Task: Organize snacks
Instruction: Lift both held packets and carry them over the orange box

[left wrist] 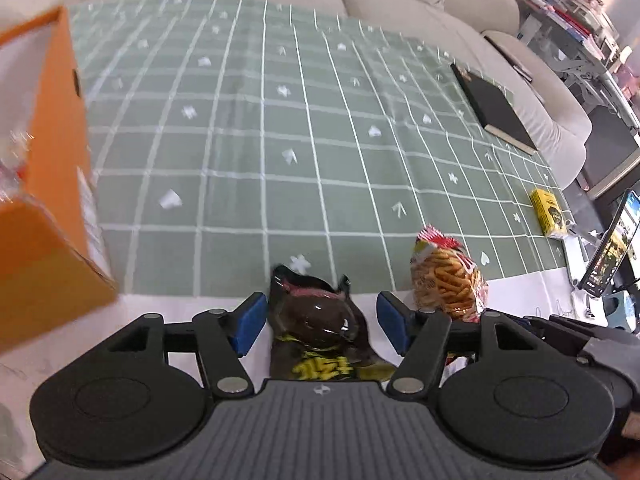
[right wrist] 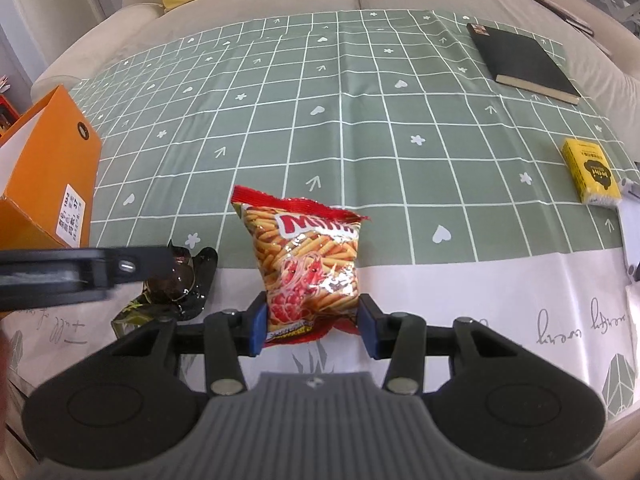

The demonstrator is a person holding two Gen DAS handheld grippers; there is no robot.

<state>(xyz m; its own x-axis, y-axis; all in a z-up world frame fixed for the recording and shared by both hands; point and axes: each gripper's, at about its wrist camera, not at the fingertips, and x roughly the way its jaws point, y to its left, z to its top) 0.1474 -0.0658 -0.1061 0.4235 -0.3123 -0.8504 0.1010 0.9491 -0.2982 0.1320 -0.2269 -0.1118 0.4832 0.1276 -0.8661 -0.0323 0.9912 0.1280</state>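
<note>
A dark, glossy snack bag [left wrist: 316, 332] with yellow lettering lies at the near edge of the green checked cloth [left wrist: 280, 140]. My left gripper [left wrist: 322, 320] straddles it, open, with a gap between each blue pad and the bag. In the right wrist view the same dark bag [right wrist: 180, 280] lies under one black finger [right wrist: 120, 264] of the left gripper. A red bag of stick snacks [right wrist: 308, 256] stands upright just to its right. My right gripper [right wrist: 313, 322] is shut on that bag's lower end. The red bag [left wrist: 448, 280] also shows in the left wrist view.
An open orange box [right wrist: 52, 168] stands at the left edge of the table, close to the left gripper. A black book [right wrist: 520, 60] lies at the far right and a yellow pack [right wrist: 590, 172] at the right edge. A phone on a stand [left wrist: 612, 248] is beyond it. A sofa runs behind.
</note>
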